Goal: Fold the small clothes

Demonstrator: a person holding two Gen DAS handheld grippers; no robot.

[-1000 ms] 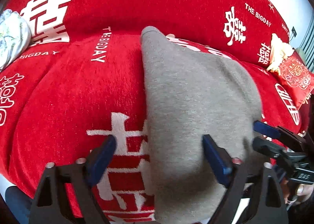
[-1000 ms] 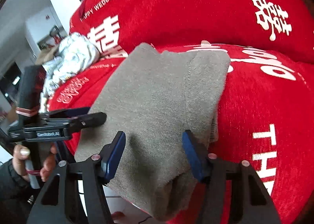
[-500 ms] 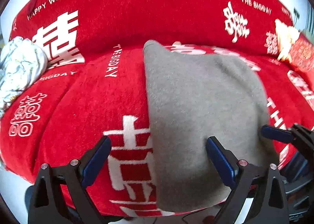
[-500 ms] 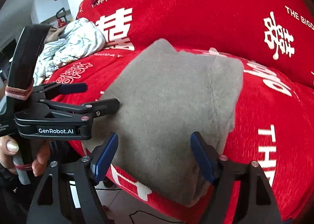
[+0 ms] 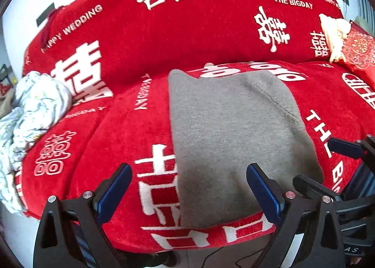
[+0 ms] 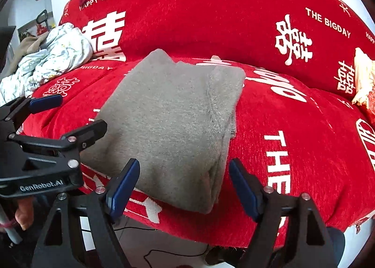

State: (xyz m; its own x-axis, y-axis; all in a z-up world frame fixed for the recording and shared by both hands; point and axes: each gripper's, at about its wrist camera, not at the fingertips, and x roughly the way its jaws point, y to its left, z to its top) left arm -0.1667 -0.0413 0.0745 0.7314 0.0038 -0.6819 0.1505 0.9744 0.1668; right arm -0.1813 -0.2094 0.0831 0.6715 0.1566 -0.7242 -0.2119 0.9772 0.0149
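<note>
Fingers of my right gripper (image 6: 184,188) stand wide apart with nothing between the pads; the jaws have just been opening, and the cloth lies beyond them, unpressed. Left gripper (image 5: 187,194) likewise gapes, empty.

Folded grey garment (image 6: 173,124) lies flat on the sofa seat (image 6: 304,150), directly ahead of and below both sets of fingers. Its near edge sits close to the seat's front lip. Long axis runs away from me, from front lip toward the backrest (image 6: 211,21). From the right wrist view the right fingers straddle the near right corner, where the thick folded edge shows stacked layers. From the left wrist view the left fingers (image 5: 262,188) frame the near left edge. Neither hand is clearly nearer; I judge both equally placed.

Judgement: this piece looks finished, both grippers clear of it.

Surroundings: a crumpled white printed bundle (image 6: 51,56) lies well apart at the left end of the sofa, probably next in line. A cushion (image 5: 356,49) sits at the far right. Nothing lies between fingers and garment.
</note>
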